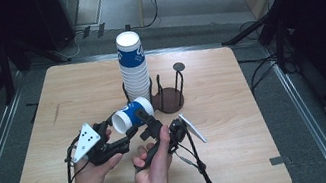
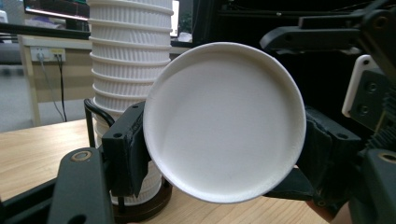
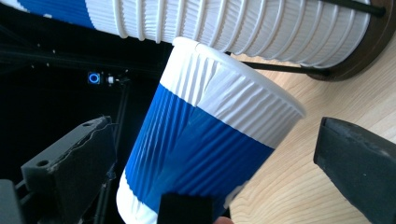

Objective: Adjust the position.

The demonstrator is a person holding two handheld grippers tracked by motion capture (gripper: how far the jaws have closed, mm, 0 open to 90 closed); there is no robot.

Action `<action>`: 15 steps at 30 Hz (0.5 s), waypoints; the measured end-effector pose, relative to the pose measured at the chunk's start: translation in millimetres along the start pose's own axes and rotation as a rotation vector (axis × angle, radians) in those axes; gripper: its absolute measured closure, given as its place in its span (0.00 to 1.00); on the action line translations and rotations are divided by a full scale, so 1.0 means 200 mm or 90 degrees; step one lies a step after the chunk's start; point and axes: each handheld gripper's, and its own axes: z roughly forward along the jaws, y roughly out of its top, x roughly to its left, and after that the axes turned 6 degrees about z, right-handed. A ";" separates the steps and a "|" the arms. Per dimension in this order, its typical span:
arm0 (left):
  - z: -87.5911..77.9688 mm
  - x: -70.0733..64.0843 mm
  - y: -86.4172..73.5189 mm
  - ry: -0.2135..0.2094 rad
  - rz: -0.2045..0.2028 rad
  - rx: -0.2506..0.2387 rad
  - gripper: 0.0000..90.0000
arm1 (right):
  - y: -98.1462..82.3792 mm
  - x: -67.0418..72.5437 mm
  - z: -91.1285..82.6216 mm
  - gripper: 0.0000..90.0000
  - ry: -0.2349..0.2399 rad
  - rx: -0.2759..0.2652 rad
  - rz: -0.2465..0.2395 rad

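Observation:
A blue-and-white ribbed paper cup (image 1: 132, 114) lies on its side in the air between my two grippers. My left gripper (image 1: 120, 132) is shut on the cup (image 2: 224, 121), one jaw on each side of its rim, and the white mouth faces that camera. My right gripper (image 1: 150, 122) is open. In the right gripper view its jaws stand wide on either side of the cup (image 3: 205, 135) without touching it. Behind stands a tall stack of upturned cups (image 1: 133, 69) in a dark wire rack (image 1: 169, 101).
The wooden table (image 1: 235, 109) has free room on the left, on the right and along the front. The rack's right-hand slot, topped by a small disc (image 1: 178, 67), holds no cups. A cable (image 1: 203, 170) trails from the right gripper toward the table's front edge.

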 end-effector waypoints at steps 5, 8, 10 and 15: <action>0.00 -0.01 0.00 -0.003 0.003 -0.004 0.31 | 0.01 0.00 0.02 0.00 0.000 0.002 0.028; 0.00 -0.01 0.00 -0.004 0.005 -0.004 0.31 | 0.02 -0.01 0.03 0.00 -0.007 0.001 0.039; 0.00 -0.01 0.00 -0.005 0.006 -0.003 0.31 | 0.03 -0.02 0.04 0.00 -0.002 0.005 0.048; 0.00 -0.01 0.01 -0.009 0.005 -0.008 0.31 | 0.05 -0.02 0.07 0.00 -0.001 0.015 0.064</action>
